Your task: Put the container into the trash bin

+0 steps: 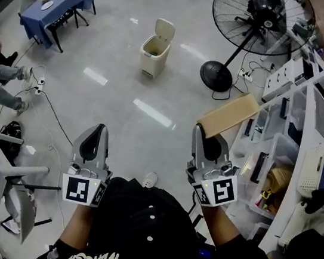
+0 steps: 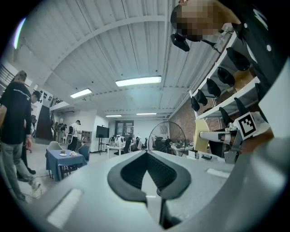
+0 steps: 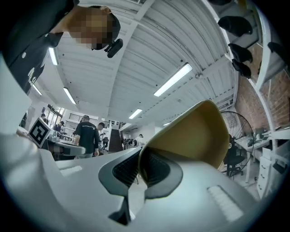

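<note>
In the head view the right gripper (image 1: 209,138) is in the lower right part of the frame. Its jaws are closed almost fully on the edge of a flat tan container (image 1: 229,113), which sticks out up and to the right above the floor. In the right gripper view the container (image 3: 195,135) fills the middle and right side, and its thin wall is pinched between the two pads. The left gripper (image 1: 95,131) is in the lower left part. In its own view the jaw tips meet and hold nothing. The trash bin (image 1: 155,49) stands with its lid open in the upper middle, well apart from the container. A big fan (image 1: 257,16) is at the upper right.
</note>
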`<act>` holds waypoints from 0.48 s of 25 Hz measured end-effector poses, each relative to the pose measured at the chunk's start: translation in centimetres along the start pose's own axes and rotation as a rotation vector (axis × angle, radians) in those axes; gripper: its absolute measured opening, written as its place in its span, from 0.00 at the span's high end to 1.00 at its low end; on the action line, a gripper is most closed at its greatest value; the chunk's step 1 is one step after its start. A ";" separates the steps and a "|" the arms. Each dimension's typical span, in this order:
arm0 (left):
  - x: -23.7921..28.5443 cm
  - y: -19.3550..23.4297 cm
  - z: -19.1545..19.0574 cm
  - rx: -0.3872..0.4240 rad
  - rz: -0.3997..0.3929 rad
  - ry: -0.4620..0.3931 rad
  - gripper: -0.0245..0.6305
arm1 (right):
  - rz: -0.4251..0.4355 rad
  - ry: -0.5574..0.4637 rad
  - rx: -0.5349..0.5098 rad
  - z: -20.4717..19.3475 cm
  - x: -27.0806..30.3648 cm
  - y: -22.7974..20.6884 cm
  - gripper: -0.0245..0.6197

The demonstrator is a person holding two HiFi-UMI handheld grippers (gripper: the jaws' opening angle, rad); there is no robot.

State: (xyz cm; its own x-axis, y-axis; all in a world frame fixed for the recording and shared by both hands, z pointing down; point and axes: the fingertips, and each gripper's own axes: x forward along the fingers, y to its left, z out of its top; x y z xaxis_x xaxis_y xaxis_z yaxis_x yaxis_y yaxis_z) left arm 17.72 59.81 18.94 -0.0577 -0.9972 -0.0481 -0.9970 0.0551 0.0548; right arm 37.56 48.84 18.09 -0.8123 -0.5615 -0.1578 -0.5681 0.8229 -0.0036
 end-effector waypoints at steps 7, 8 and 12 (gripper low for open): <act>0.8 0.3 -0.6 0.021 0.001 0.018 0.96 | -0.011 0.013 0.007 -0.7 1.0 -0.8 0.91; 1.0 0.4 -0.9 0.026 -0.001 0.024 0.96 | -0.015 0.016 0.008 -0.9 1.2 -0.9 0.91; 2.5 1.2 -1.4 0.020 -0.005 0.034 0.96 | -0.032 0.021 0.009 -1.3 2.4 -1.7 0.91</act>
State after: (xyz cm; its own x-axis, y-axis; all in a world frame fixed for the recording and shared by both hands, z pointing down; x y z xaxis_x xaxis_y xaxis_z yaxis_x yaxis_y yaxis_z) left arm 16.44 57.30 20.31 -0.0516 -0.9986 -0.0148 -0.9981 0.0510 0.0346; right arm 36.41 45.95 19.04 -0.7963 -0.5891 -0.1372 -0.5928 0.8052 -0.0168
